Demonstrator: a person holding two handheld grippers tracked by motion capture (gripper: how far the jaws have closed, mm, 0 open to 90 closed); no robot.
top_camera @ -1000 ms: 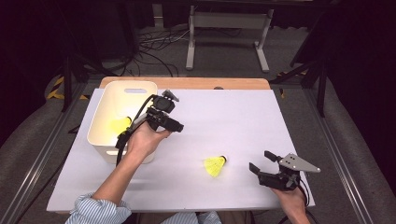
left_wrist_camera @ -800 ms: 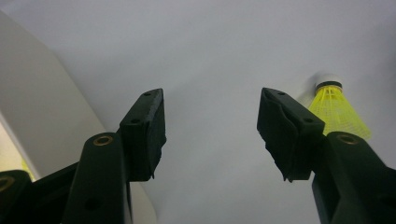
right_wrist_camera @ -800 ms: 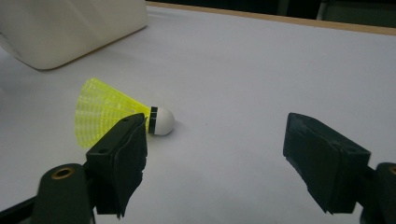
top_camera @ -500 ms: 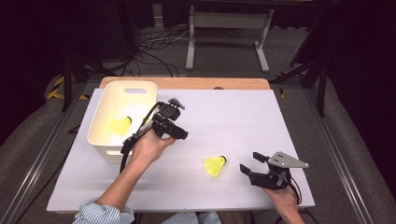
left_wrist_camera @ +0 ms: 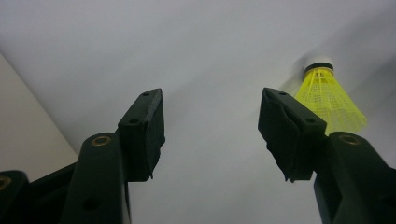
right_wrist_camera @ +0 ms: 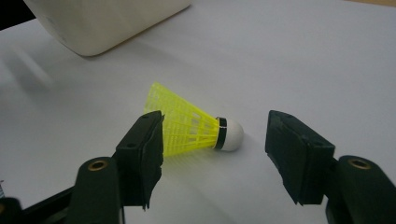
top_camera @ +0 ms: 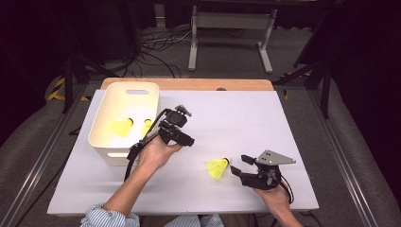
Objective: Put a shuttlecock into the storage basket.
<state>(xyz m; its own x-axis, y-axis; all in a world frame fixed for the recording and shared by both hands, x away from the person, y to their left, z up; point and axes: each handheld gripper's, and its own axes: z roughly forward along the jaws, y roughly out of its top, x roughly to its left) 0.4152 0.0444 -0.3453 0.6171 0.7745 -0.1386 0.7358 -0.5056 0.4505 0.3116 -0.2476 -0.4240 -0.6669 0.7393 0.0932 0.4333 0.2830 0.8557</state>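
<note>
Left jaw of right gripper [right_wrist_camera: 212,154] hides part of the shuttlecock's [right_wrist_camera: 189,123] skirt

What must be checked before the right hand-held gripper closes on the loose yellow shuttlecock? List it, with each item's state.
1. Shuttlecock lies on its side on the white table, free of clutter: ok.
2. Right hand-held gripper jaws, just been closing, stand apart, pads not pressing on it: ok.
3. Shuttlecock centred between the jaws: not ok, it sits just ahead, nearer the left jaw.
4. Left hand-held gripper open, holding nothing, away from the shuttlecock: ok.
5. White bin has room; two shuttlecocks inside: ok.
</note>
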